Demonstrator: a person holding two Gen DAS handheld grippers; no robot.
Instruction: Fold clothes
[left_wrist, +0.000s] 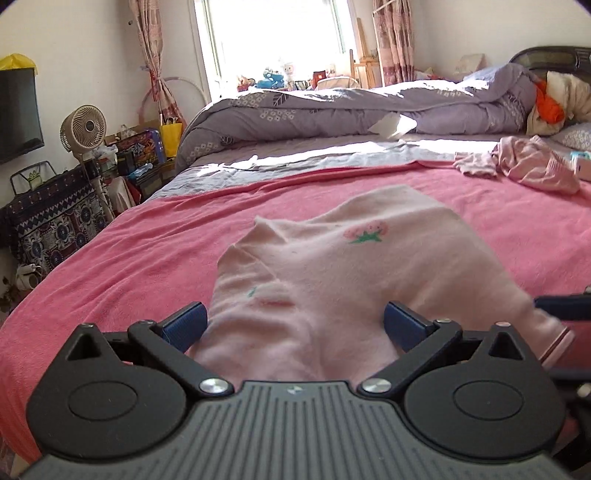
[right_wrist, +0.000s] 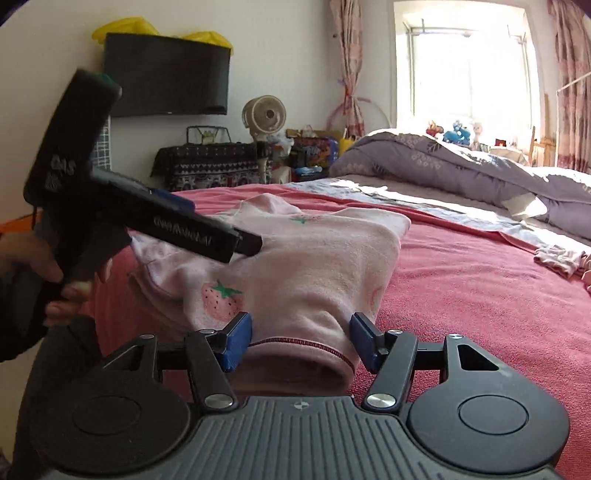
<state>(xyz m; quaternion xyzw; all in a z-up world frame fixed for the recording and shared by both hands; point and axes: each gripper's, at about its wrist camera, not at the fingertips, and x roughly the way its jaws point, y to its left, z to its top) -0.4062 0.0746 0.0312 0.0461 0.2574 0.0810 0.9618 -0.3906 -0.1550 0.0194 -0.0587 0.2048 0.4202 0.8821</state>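
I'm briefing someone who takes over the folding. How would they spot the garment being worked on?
Start from the bed's pink cover. The pale pink strawberry-print garment lies on its near part, between both grippers' fingers. The other pink clothes sit crumpled farther back and show no print.

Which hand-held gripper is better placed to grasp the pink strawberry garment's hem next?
Right. The right hand-held gripper stands open around the pink garment at its ribbed hem; the left hand-held gripper straddles plain cloth.
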